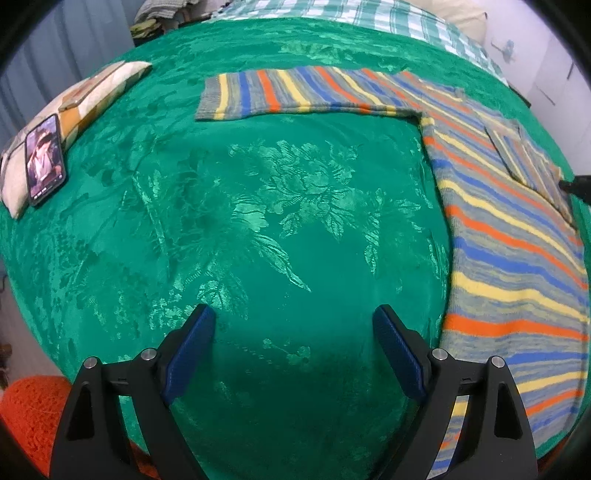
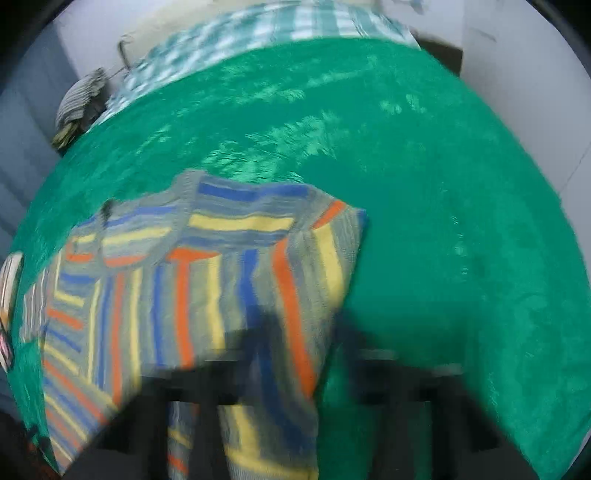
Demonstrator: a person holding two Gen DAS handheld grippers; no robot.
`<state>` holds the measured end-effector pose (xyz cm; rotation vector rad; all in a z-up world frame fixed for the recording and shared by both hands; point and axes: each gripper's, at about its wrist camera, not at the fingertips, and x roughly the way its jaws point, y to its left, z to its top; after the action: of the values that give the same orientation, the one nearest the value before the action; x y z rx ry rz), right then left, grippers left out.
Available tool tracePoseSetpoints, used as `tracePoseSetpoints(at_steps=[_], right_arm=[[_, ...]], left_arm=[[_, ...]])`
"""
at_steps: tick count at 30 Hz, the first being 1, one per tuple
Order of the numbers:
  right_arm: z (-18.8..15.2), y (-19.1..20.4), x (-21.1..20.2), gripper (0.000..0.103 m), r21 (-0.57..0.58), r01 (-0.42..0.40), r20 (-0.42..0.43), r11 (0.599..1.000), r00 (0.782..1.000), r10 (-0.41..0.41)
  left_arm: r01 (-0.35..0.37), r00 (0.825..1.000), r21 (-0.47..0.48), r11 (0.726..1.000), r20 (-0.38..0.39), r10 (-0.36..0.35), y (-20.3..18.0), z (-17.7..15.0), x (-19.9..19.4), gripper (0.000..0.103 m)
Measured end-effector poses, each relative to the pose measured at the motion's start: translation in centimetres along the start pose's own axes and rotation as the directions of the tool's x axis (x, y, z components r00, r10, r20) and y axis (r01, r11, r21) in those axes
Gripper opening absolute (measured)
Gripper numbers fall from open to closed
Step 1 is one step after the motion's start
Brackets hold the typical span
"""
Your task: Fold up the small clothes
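Observation:
A striped knit sweater in grey, blue, orange and yellow lies flat on the green bedspread. One sleeve stretches out to the left at the far side. Its other sleeve is folded over the body at the right. My left gripper is open and empty above bare bedspread, left of the sweater's hem. The right wrist view is blurred by motion. There the sweater fills the lower left, and my right gripper hangs over its folded sleeve; its jaws are too smeared to read.
A phone lies on a patterned pillow at the far left. A checked blanket covers the bed's far end, with a pile of clothes beside it. An orange knitted thing sits at the near left edge.

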<state>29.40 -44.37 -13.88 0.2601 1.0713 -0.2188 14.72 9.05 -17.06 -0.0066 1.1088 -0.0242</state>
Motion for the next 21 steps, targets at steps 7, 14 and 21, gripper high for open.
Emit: tracePoseSetpoints(at_steps=[7, 14, 21], right_arm=[[0.6, -0.4, 0.2, 0.017, -0.027, 0.071, 0.025, 0.997, 0.997, -0.07], [-3.8, 3.1, -3.6, 0.03, -0.131, -0.139, 0.061, 0.982, 0.987, 0.148], [-9.4, 0.3, -5.8, 0.036, -0.064, 0.008, 0.071, 0.998, 0.997, -0.003]], left_arm=[[0.001, 1.0, 0.007, 1.0, -0.003, -0.001, -0.1, 0.3, 0.3, 0.089], [0.01, 1.0, -0.005, 1.0, -0.007, -0.01, 0.1, 0.3, 0.2, 0.089], [0.008, 1.0, -0.001, 1.0, -0.016, -0.008, 0.3, 0.0, 0.1, 0.091]])
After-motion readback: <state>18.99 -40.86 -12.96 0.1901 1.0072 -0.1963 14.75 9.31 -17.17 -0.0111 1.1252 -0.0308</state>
